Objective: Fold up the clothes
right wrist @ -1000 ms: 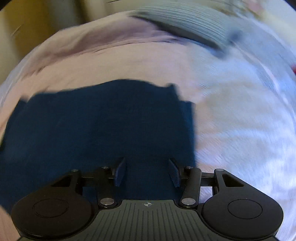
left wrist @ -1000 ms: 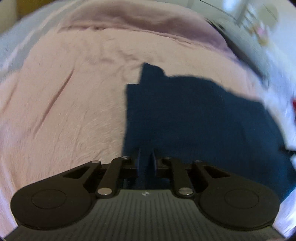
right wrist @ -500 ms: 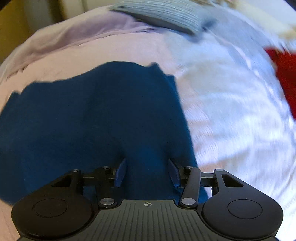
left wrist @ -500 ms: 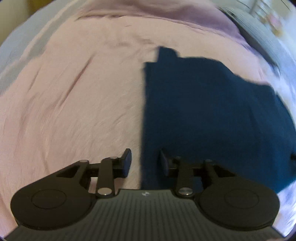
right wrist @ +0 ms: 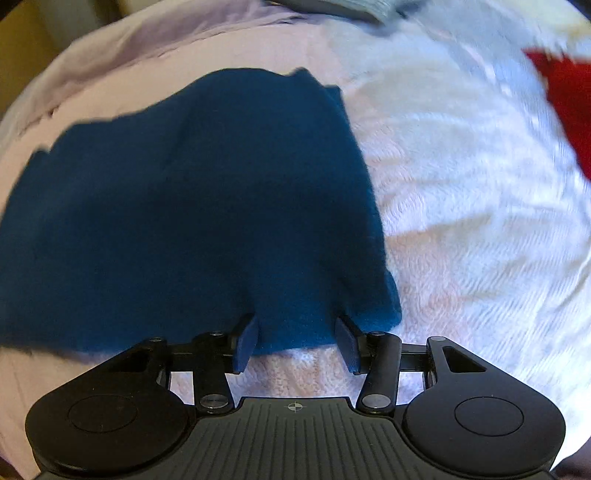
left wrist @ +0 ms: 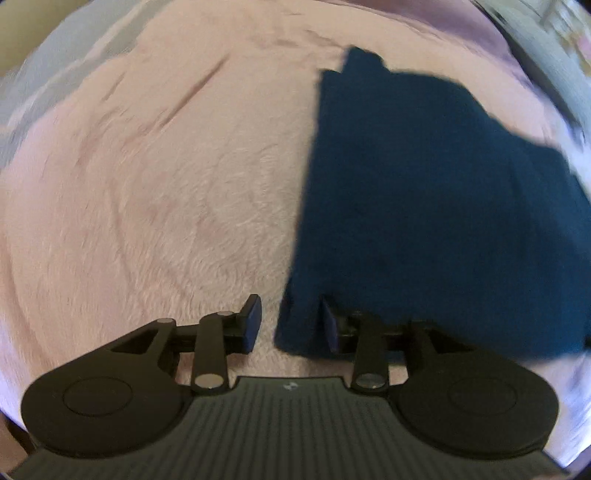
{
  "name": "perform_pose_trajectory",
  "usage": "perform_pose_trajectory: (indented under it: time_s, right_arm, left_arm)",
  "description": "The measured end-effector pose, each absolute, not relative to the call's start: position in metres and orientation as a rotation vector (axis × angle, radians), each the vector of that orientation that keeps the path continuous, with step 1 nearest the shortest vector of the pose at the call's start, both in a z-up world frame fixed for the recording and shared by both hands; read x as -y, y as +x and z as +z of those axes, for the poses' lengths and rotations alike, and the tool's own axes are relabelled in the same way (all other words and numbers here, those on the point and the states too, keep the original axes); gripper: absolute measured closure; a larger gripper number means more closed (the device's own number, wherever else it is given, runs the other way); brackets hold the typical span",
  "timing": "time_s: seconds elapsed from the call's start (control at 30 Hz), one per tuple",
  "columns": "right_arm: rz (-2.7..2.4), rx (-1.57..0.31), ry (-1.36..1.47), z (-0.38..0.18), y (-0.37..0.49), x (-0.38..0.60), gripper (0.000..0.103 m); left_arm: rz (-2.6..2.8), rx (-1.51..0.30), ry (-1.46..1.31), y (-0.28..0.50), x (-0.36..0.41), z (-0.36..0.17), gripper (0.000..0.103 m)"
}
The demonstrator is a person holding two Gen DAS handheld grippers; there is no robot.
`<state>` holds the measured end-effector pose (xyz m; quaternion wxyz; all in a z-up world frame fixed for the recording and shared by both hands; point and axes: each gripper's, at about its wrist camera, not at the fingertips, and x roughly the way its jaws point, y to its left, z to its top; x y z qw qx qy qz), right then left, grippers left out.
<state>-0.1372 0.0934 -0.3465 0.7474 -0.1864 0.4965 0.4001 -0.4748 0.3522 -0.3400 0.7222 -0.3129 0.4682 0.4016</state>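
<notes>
A dark blue garment lies flat on a pink fleece blanket; it also shows in the right wrist view. My left gripper is open at the garment's near left corner, with the cloth edge lying between its fingers and over the right finger. My right gripper is open at the garment's near right corner, with the hem lying loose between its fingers.
A red cloth lies at the far right on the blanket. A grey striped pillow sits at the back. A lilac sheet runs along the far edge.
My left gripper was shut on the garment's corner and has opened and shifted left. My right gripper has stayed open and drawn back toward the near hem. The garment now rests flat.
</notes>
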Motion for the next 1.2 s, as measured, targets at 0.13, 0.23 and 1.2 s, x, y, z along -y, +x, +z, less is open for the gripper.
perform_pose_trajectory:
  time_s: [0.13, 0.23, 1.2]
  right_arm:
    - [0.915, -1.088, -0.399, -0.326, -0.136, -0.086, 0.054]
    - [0.940, -1.154, -0.402, -0.325, -0.140, -0.081, 0.054]
    - [0.792, -1.442, 0.269, -0.352, -0.086, -0.021, 0.047]
  left_arm:
    - [0.939, -1.086, -0.661, -0.469, -0.341, -0.316, 0.072]
    - [0.939, -1.162, -0.659, -0.458, -0.323, -0.314, 0.072]
    - [0.931, -0.585, -1.359, -0.523, -0.302, -0.344, 0.061]
